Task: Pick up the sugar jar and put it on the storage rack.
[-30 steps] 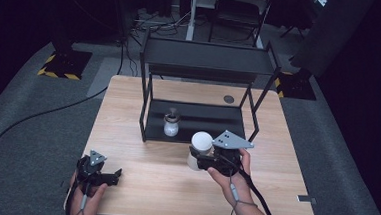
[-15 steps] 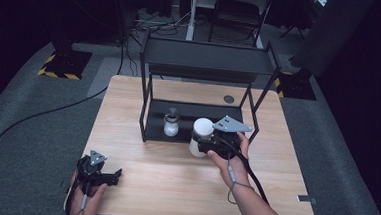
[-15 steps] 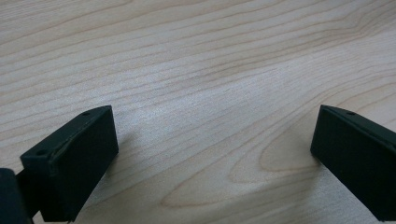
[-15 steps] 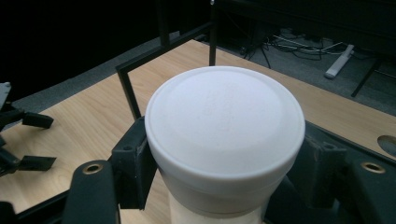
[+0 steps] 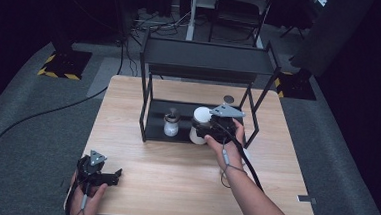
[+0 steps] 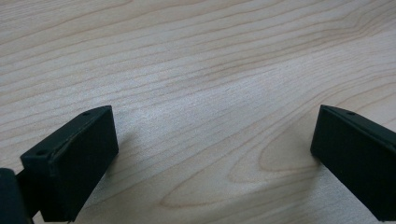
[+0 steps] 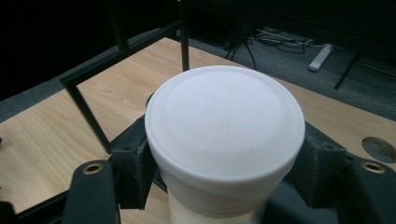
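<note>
Two grippers in play here, and they're doing very different things. The right gripper [image 5: 203, 130] is clamped around a white container [image 5: 200, 123] with a wide white lid; in the right gripper view that lid [image 7: 225, 121] sits right up close, with the black jaws pressed against the body on either side just under the rim. From the high view, the container is upright at the front edge of the lower shelf of a black metal rack [image 5: 209, 61], which stands on the far half of the wooden table [image 5: 173, 186]. Just to its left on that same shelf sits a small glass jar [image 5: 171, 123] with a dark cap and something white inside; the two are near each other but apart.

The left gripper [image 5: 105, 176] is way off at the near left corner of the table, well apart from the rack. Its jaws are spread wide with just bare wood grain between them in the left gripper view.
</note>
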A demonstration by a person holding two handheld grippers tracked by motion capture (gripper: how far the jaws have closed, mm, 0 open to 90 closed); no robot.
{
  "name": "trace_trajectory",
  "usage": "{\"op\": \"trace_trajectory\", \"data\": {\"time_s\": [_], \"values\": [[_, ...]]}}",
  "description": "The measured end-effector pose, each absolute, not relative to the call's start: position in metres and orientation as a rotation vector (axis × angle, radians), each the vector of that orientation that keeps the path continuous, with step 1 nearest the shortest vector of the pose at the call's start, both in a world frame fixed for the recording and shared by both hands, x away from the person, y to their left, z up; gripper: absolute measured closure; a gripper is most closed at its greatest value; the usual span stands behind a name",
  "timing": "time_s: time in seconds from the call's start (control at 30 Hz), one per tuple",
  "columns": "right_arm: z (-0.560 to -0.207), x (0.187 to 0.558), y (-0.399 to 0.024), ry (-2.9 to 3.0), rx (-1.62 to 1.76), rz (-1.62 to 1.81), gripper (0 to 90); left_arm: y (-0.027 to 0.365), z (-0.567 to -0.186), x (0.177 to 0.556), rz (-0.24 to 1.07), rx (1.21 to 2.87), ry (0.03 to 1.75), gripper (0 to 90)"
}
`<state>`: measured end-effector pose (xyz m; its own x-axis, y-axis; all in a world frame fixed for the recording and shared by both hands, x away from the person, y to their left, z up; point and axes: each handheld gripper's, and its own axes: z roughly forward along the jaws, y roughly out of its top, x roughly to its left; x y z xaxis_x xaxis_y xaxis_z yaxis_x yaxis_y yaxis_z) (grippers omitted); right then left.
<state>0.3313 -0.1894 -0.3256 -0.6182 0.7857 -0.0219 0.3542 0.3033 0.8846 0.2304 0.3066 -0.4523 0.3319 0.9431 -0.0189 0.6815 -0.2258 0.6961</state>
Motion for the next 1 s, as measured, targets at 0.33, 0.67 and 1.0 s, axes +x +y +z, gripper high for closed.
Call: {"op": "trace_trajectory", "data": {"time_s": [0.33,0.67,1.0], "values": [[-0.342,0.351,-0.175,2.094,1.089,1.199,33.4,0.307,-0.452,0.23,0.554,1.991,1.421,0.3],[-0.358,0.368,-0.164,2.107,1.128,1.162,33.5,0.306,-0.452,0.231,0.554,1.991,1.423,0.3],[-0.367,0.378,-0.159,2.124,1.167,1.142,33.4,0.306,-0.452,0.231,0.555,1.99,1.423,0.3]]}}
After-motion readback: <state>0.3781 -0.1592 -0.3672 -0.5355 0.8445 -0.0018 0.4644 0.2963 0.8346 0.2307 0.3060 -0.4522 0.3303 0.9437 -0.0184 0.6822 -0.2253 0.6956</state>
